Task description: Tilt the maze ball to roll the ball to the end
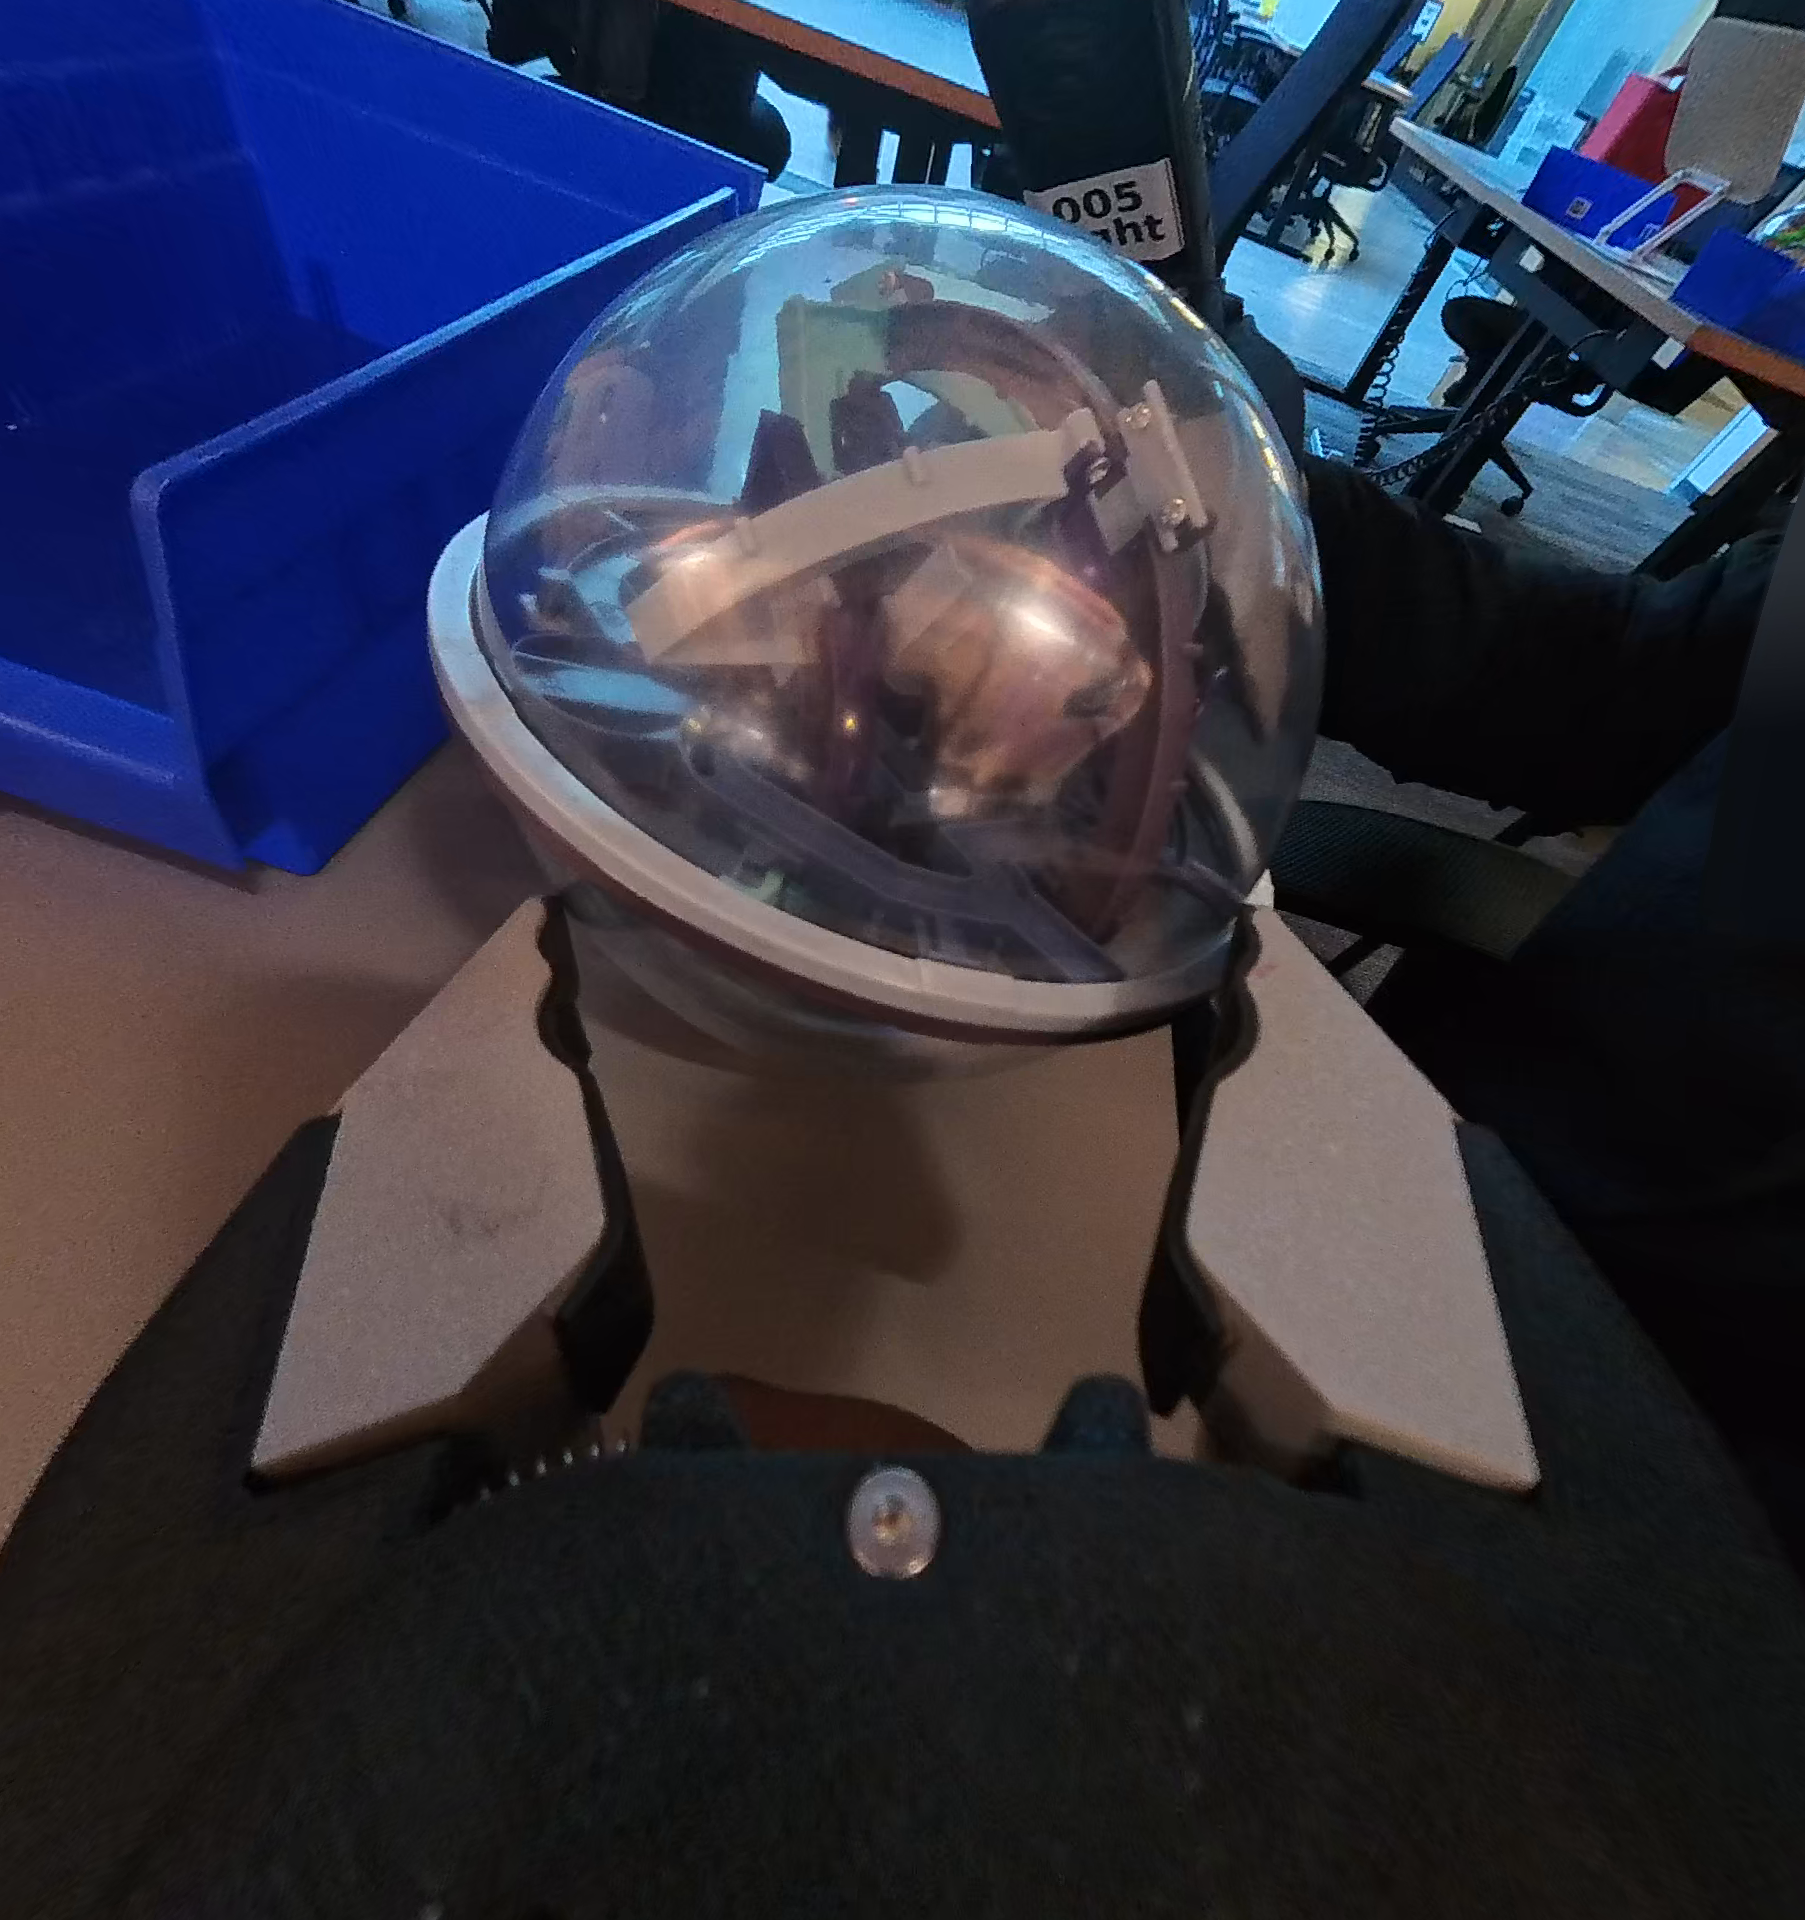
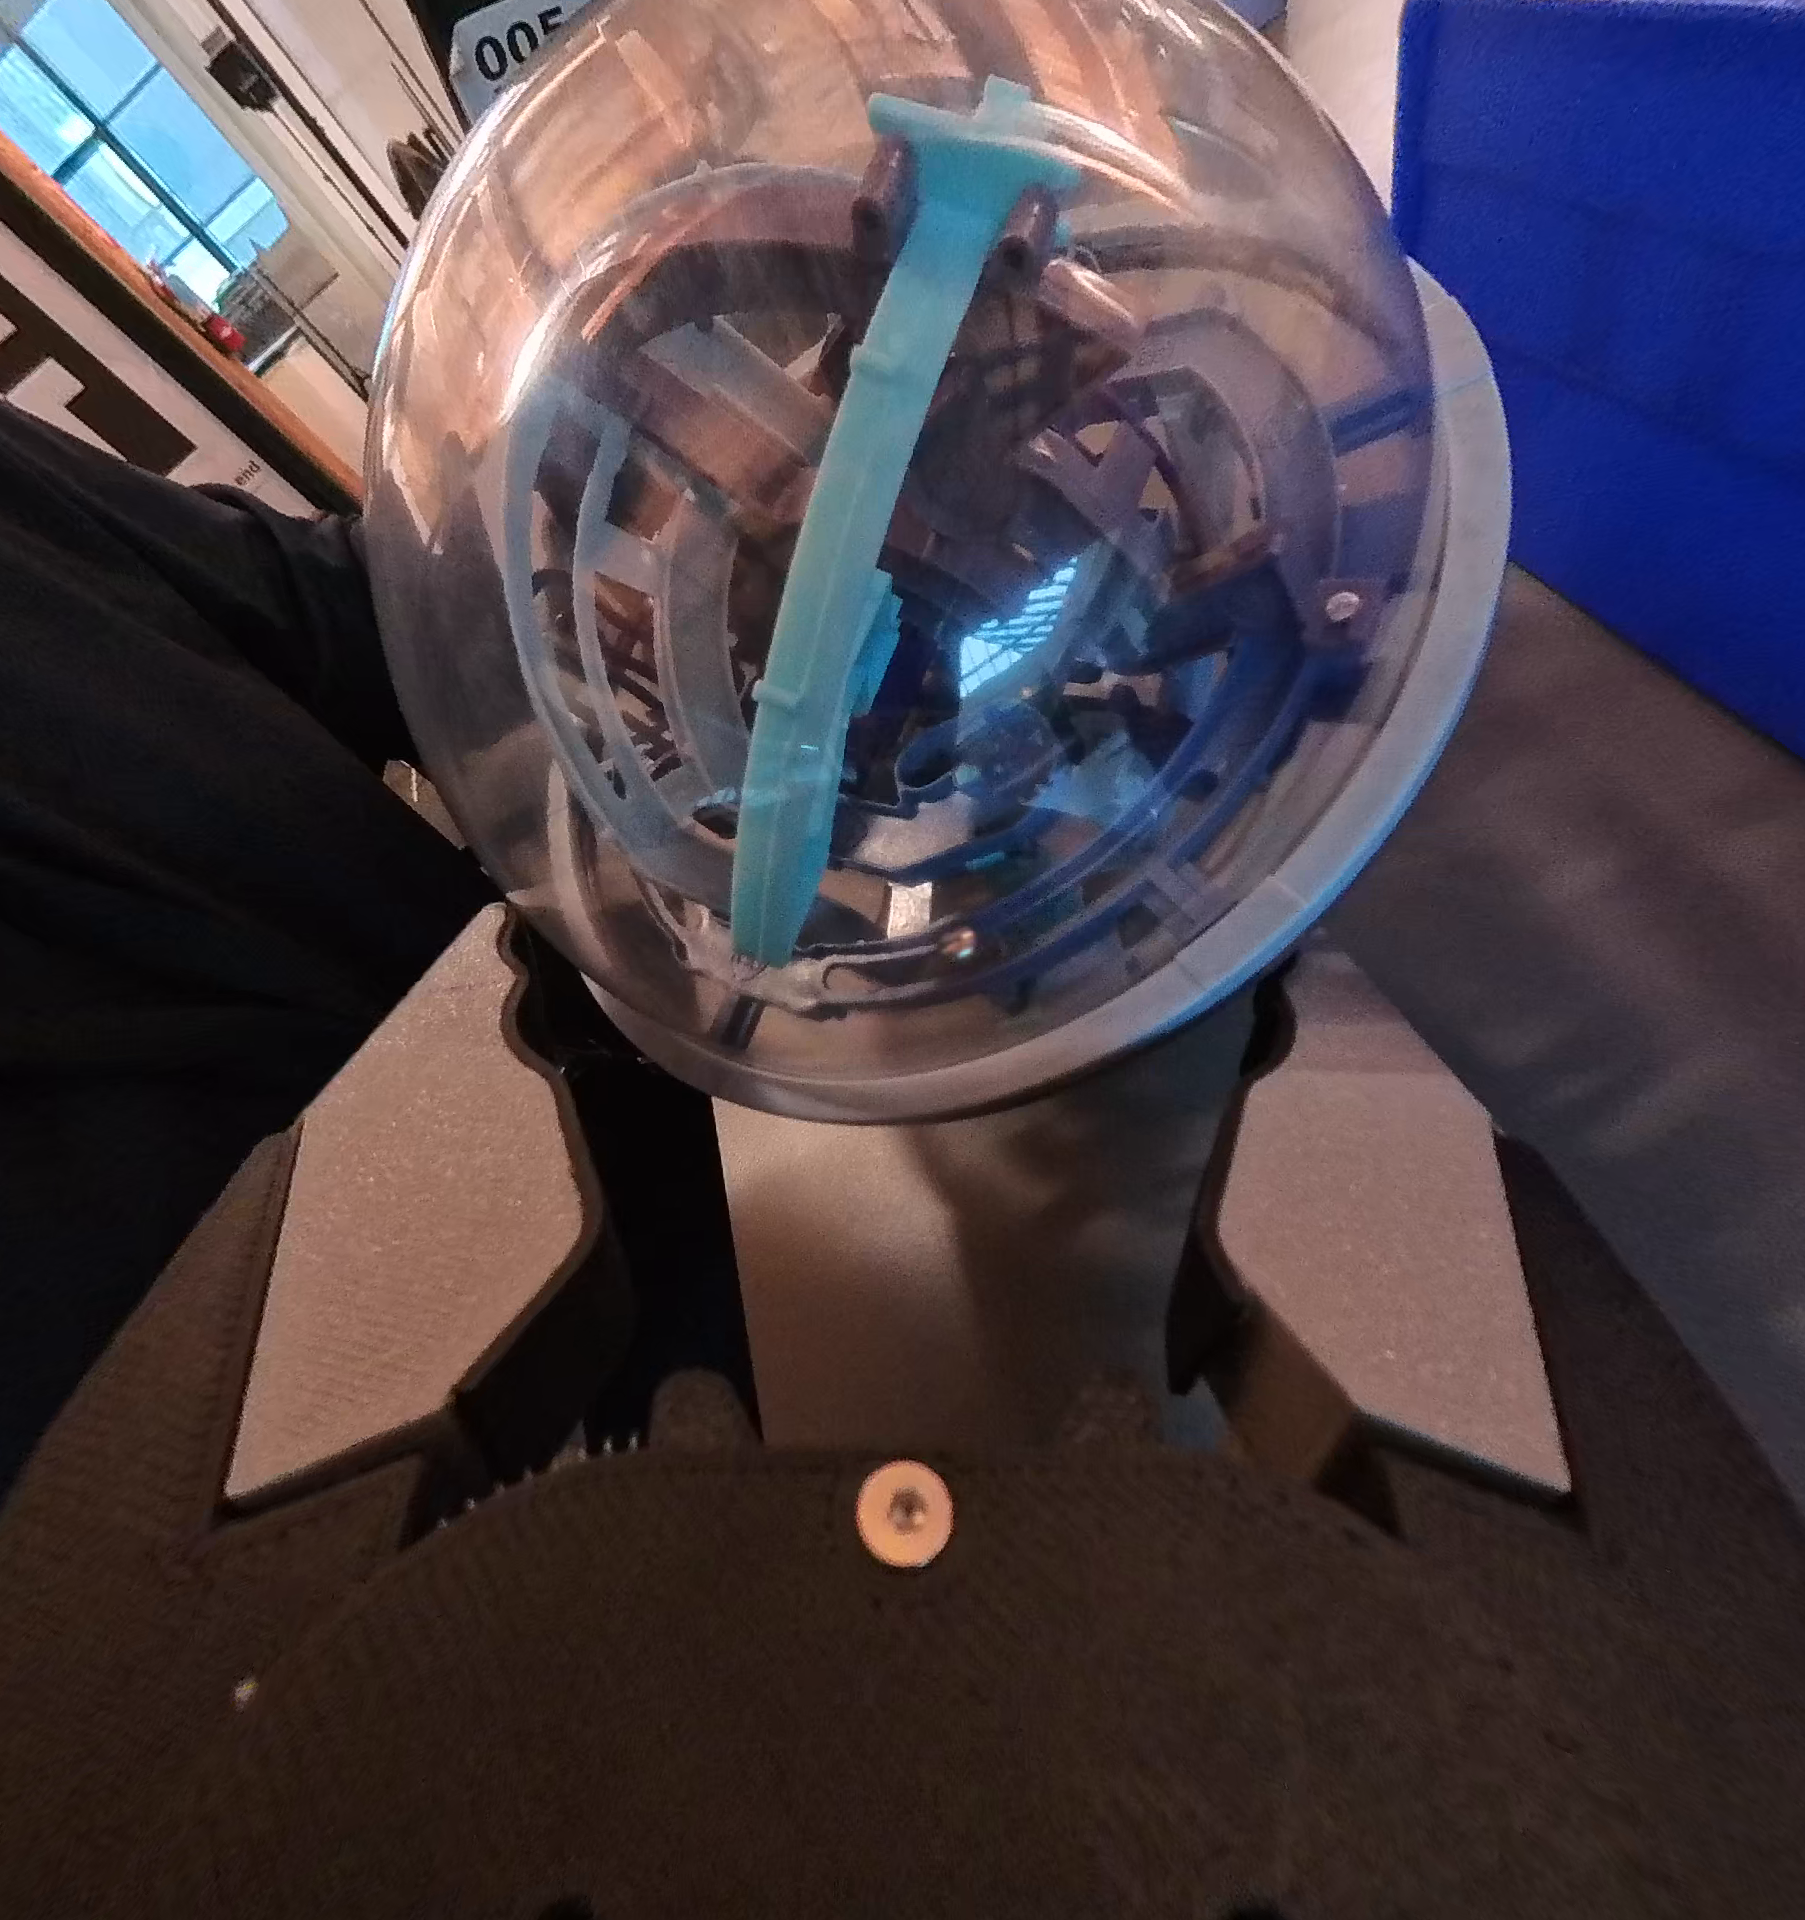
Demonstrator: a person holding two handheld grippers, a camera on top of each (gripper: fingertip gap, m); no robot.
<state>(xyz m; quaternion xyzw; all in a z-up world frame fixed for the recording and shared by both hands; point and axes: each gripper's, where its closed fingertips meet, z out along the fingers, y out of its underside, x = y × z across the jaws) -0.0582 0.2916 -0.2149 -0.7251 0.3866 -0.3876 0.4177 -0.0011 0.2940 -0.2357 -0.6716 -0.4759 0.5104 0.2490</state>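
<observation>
The left gripper [image 1: 893,935] held the maze ball [image 1: 877,623], its jaws pressed against the lower sides of the clear sphere, whose white equator ring [image 1: 524,727] sat tilted. A blue bin [image 1: 254,416] stood on the desk [image 1: 98,987] just left of the ball.

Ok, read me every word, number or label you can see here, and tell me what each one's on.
I don't quote writing; here is what bears it.
White sticker on the right gripper, behind the maze ball: dark print.
Second sticker on the left gripper, above the ball: cut off by the frame.
Patterned board, far left: print too small to read.
Blue bin: none seen.
</observation>
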